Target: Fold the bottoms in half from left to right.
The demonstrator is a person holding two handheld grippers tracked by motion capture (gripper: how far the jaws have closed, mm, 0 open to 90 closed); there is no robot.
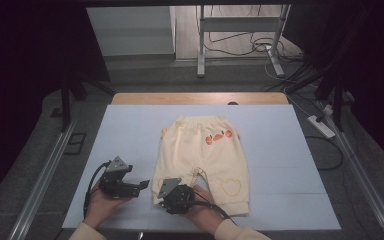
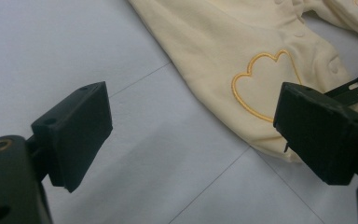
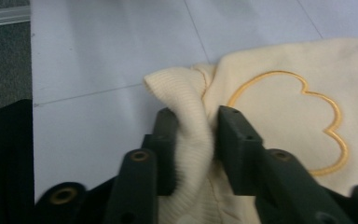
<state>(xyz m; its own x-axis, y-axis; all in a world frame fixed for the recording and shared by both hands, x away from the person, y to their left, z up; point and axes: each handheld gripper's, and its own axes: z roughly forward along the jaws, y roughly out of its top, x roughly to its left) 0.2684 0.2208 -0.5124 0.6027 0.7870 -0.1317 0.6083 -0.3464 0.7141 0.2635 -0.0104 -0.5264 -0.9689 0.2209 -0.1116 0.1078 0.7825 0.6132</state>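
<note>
Pale yellow baby pants (image 1: 200, 150) lie flat on the light mat (image 1: 130, 130), waistband far, legs toward me, with orange fruit prints and a heart-like outline on one leg. My right gripper (image 1: 172, 196) sits at the near end of the left-hand leg. In the right gripper view its jaws (image 3: 193, 126) pinch the ribbed cuff (image 3: 182, 88), bunched between the pads, beside the embroidered outline (image 3: 289, 116). My left gripper (image 1: 142, 185) rests on the mat left of the pants. Its jaws (image 2: 193, 126) stand wide apart over bare mat, the pants leg (image 2: 228, 42) lying just beyond.
The mat covers a wooden table whose far edge (image 1: 200, 98) shows. Bare mat lies on both sides of the pants. Beyond the table are metal frame legs (image 1: 200, 45), cables and a power strip (image 1: 321, 125) on the floor.
</note>
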